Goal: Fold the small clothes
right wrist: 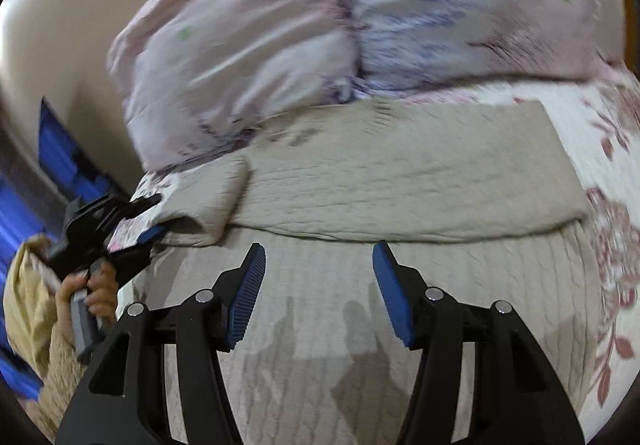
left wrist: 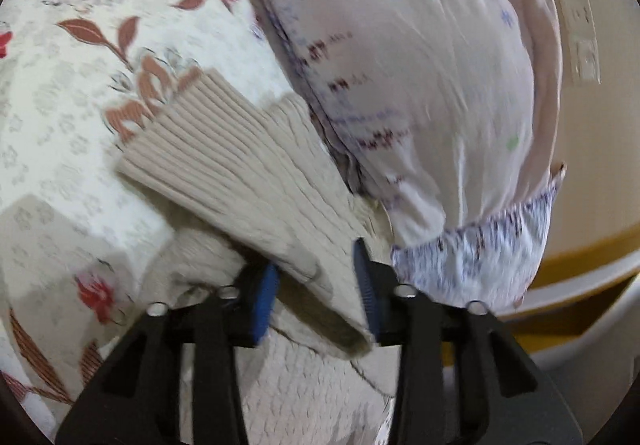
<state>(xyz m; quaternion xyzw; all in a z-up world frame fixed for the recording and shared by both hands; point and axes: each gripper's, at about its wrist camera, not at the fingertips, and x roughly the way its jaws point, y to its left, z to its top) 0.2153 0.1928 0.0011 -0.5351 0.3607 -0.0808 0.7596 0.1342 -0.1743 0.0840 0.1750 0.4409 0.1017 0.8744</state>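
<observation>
A beige ribbed knit garment lies on the floral bed sheet, its upper part folded over in a band. In the left wrist view its sleeve runs between the jaws of my left gripper, whose blue pads stand apart around the folded sleeve edge. The left gripper also shows in the right wrist view at the garment's left edge, at the sleeve. My right gripper is open and empty above the garment's lower body.
A large pale pink and lilac pillow lies just behind the garment, touching its far edge; it also shows in the left wrist view. A beige wall and the bed's edge are beyond. The person's hand holds the left gripper's handle.
</observation>
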